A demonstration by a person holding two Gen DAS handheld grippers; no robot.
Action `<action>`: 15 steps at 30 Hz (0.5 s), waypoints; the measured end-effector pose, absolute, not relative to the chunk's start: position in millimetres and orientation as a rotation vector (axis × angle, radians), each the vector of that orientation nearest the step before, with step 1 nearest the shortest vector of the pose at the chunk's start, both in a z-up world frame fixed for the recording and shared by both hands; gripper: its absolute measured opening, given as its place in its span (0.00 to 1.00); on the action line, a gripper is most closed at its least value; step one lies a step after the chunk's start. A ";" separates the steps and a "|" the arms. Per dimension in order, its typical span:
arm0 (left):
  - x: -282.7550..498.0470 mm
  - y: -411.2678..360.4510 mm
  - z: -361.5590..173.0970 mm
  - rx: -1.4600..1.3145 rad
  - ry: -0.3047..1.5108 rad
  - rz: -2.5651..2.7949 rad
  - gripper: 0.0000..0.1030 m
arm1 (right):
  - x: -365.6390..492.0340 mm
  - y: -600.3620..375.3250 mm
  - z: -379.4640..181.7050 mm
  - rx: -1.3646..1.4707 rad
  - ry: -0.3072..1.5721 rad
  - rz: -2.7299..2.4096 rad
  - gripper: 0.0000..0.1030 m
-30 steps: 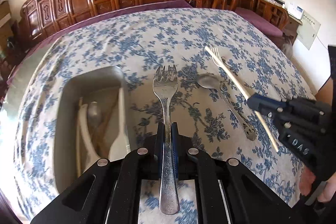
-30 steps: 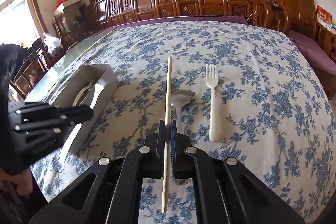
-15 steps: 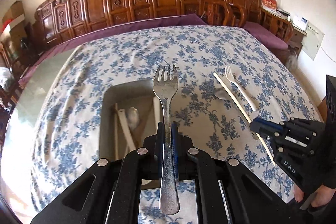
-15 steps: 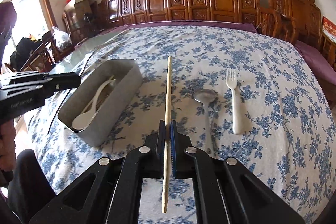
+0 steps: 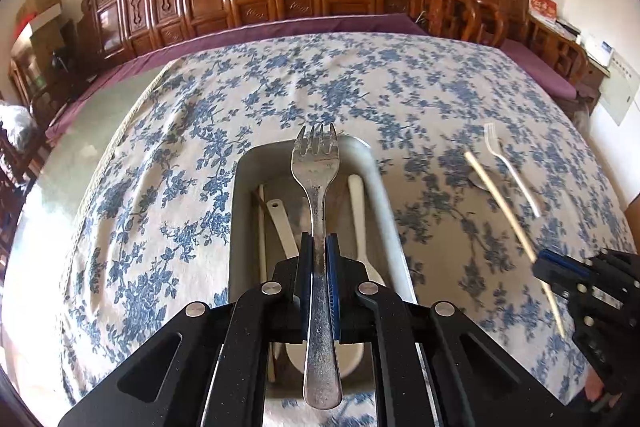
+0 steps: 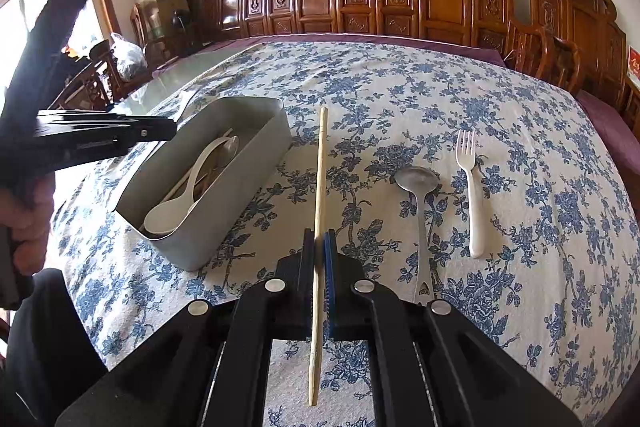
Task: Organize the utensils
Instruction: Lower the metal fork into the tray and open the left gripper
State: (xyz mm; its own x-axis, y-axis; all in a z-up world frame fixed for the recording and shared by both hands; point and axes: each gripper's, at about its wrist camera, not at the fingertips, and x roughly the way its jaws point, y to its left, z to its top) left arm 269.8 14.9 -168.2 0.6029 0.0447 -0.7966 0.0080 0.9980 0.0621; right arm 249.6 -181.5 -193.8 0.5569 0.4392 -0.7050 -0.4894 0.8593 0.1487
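Left gripper: jaws closed tight on the handle of the metal fork, tines pointing straight ahead, handle end sticking back past the pads. A second ago the fork hung over bare tablecloth with the grey bin off to the left of the jaws; half a second ago the bin had slid halfway under. By this moment the bin lay directly beneath and ahead of the jaws, the tines reaching about to its far rim. Judged: the fork was lined up for release into the bin, not yet let go.

Inside the bin, below the jaws: a white spoon, other pale utensils, a chopstick along the left wall.

Right gripper: jaws clamped on a wooden chopstick, held lengthwise, tip ahead. Over the same second it had drawn back and up; the bin sat ahead-left of its jaws, apart. A metal spoon and a white plastic fork lay on the tablecloth ahead-right, side by side, not touching. These two remained to be sorted.

Pose: left gripper held level over the bin, seen from the right camera at upper left. Right gripper waited low over the cloth, to the right of the bin.
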 end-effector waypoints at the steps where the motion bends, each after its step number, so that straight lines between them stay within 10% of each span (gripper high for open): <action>1: 274.2 15.8 -171.8 0.064 0.930 0.023 0.06 | 250.7 -181.2 -194.3 -0.068 0.813 0.551 0.06; 15: 301.4 10.1 -211.0 0.072 1.016 0.017 0.06 | 254.1 -176.5 -190.1 -0.067 0.800 0.578 0.06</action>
